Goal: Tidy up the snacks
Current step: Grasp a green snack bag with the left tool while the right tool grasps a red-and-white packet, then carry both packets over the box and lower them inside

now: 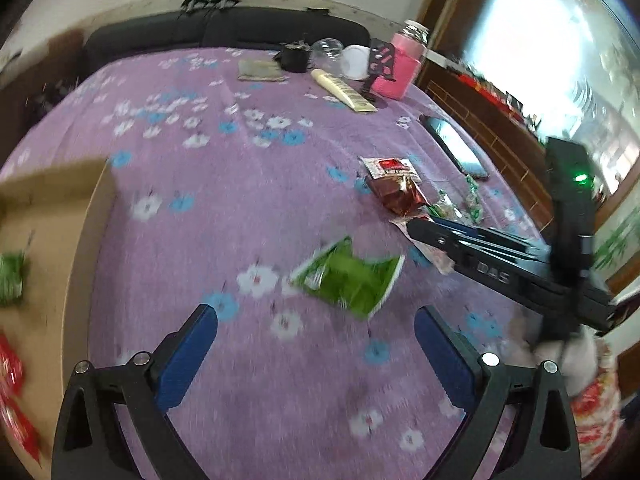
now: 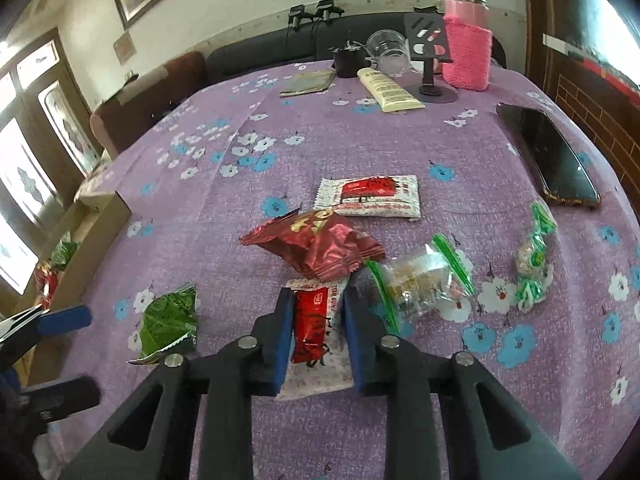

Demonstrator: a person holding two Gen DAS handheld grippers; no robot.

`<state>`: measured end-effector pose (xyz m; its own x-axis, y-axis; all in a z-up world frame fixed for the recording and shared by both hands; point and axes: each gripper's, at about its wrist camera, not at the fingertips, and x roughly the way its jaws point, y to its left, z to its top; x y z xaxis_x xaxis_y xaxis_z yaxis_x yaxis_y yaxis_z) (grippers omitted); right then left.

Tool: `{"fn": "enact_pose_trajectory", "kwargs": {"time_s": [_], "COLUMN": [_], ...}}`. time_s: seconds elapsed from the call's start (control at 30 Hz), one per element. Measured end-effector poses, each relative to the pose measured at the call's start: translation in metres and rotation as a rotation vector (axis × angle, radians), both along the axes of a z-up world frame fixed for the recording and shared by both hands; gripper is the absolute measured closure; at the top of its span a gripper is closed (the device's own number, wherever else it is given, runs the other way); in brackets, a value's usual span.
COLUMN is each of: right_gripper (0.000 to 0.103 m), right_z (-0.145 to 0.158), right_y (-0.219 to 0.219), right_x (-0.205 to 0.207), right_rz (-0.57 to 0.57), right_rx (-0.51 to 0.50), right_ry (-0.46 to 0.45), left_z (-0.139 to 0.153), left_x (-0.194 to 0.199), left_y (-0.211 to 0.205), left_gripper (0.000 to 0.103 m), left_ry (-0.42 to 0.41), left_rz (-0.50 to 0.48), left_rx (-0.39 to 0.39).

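Observation:
My right gripper (image 2: 319, 294) is shut on a red-and-white snack packet (image 2: 316, 316), with a blue pad pressed on each long side; the packet lies on the purple flowered tablecloth (image 2: 360, 140). Just beyond it are a dark red foil packet (image 2: 316, 248), another red-and-white packet (image 2: 370, 198) and two clear sweets with green stripes (image 2: 424, 280) (image 2: 534, 264). My left gripper (image 1: 316, 312) stands open and holds nothing, just short of a green packet (image 1: 348, 280). A cardboard box (image 1: 48, 200) at the left holds green and red packets. The right gripper (image 1: 424, 226) shows at the right of the left wrist view.
A dark phone (image 2: 548, 156) lies near the right edge of the table. At the far side stand a pink-sleeved bottle (image 2: 468, 48), a black phone stand (image 2: 430, 44), a clear cup (image 2: 386, 50), a black cup (image 2: 348, 60) and a cream tube (image 2: 388, 90).

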<state>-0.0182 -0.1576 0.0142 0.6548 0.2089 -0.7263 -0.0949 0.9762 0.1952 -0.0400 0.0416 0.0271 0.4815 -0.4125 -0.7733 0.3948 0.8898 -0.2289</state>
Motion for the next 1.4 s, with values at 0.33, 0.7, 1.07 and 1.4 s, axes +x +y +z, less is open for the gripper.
{"fn": "enact_pose_trajectory", "kwargs": {"time_s": [0.33,0.7,1.07,1.4], "right_gripper": [0.081,0.081,0.081,0.080], "right_z": [0.013,0.016,0.030,0.067], "right_y": [-0.007,-0.009,0.019,0.175], "right_x": [-0.011,-0.014,-0.021,-0.046], "right_rz": [0.009,0.002,0.039,0.366], "right_rx": [0.082,0.117,0.126,0.173], "right_ry": [-0.062,-0.085,-0.070,-0.056], "left_z": [-0.023,0.001,0.046,0.015], "left_x": [0.019,0.002,-0.052,-0.074], "left_y": [-0.054,-0.021,0.125,0.221], "left_gripper": [0.026,0.063,0.062,0.062], "left_ry": [-0.065,-0.066,-0.116,-0.057], "left_rz": [-0.144,-0.084,0.218,0.430], "left_rx": [0.189,0.094,-0.007,0.013]}}
